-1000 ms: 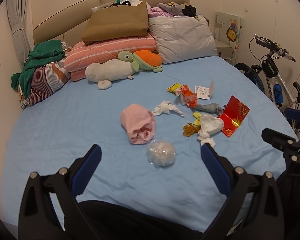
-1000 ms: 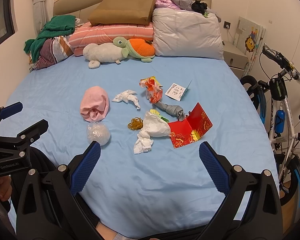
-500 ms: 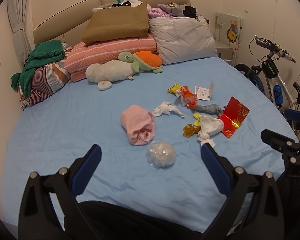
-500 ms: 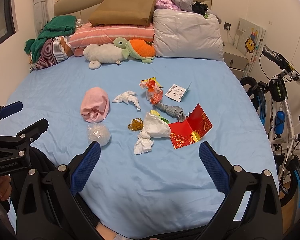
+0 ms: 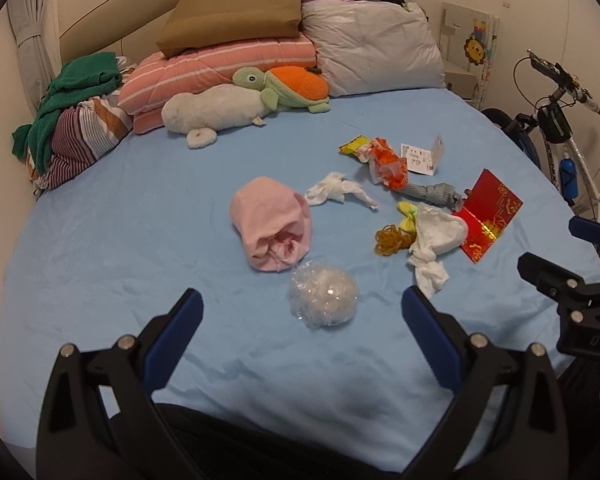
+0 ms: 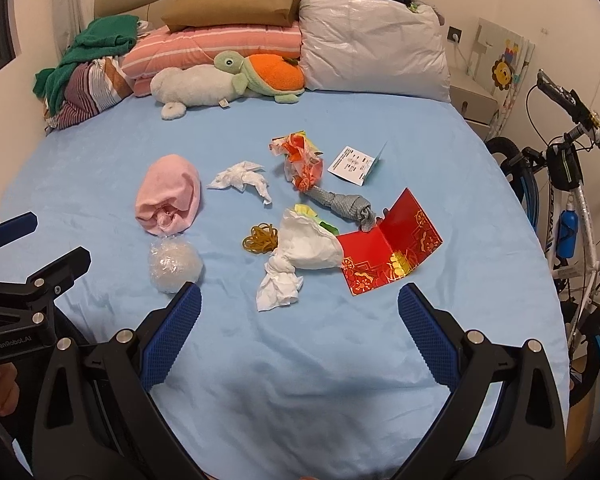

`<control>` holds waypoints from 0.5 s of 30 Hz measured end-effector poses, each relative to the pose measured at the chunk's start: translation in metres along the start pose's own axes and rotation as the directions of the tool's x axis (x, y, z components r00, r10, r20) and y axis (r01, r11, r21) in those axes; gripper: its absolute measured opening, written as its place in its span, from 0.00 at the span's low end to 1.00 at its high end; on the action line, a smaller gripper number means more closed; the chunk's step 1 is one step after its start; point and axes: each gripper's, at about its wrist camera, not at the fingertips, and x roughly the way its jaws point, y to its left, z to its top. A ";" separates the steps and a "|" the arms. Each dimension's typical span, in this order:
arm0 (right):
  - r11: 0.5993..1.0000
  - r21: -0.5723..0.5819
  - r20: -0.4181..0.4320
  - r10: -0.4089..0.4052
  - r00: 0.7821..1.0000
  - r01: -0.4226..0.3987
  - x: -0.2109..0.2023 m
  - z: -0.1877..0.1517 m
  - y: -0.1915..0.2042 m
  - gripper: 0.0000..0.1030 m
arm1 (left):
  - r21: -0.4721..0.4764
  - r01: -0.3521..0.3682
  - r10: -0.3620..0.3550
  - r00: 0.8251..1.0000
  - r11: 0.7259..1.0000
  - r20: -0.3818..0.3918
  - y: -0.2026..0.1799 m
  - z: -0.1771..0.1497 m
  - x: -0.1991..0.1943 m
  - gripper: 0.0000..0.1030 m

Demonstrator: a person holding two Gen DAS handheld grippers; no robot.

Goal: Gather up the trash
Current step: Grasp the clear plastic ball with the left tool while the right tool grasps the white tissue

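Observation:
Litter lies scattered on a blue bed (image 5: 140,216): a ball of clear plastic wrap (image 5: 323,302) (image 6: 175,265), crumpled white tissue (image 5: 338,193) (image 6: 242,178), a bigger white tissue wad (image 5: 436,240) (image 6: 300,256), an orange wrapper (image 5: 386,160) (image 6: 302,160), a red envelope (image 5: 486,216) (image 6: 392,252), a white receipt (image 5: 420,156) (image 6: 354,164), rubber bands (image 5: 390,240) (image 6: 260,239). My left gripper (image 5: 302,316) is open, just short of the plastic ball. My right gripper (image 6: 298,314) is open, near the tissue wad's tail.
A rolled pink cloth (image 5: 272,226) lies behind the plastic ball; a grey knotted sock (image 6: 342,204) lies among the litter. Plush toys (image 5: 244,104), pillows and a brown paper bag (image 5: 232,12) crowd the headboard. A bicycle (image 6: 572,200) stands at the bed's right side.
Both grippers have crept slightly forward toward the litter; the objects have not moved.

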 end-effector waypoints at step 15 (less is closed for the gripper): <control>0.999 -0.011 -0.121 -0.031 0.992 0.030 0.103 0.007 -0.003 0.90 | -0.022 0.011 -0.014 0.988 1.000 -0.153 -0.006 -0.003 0.106 0.97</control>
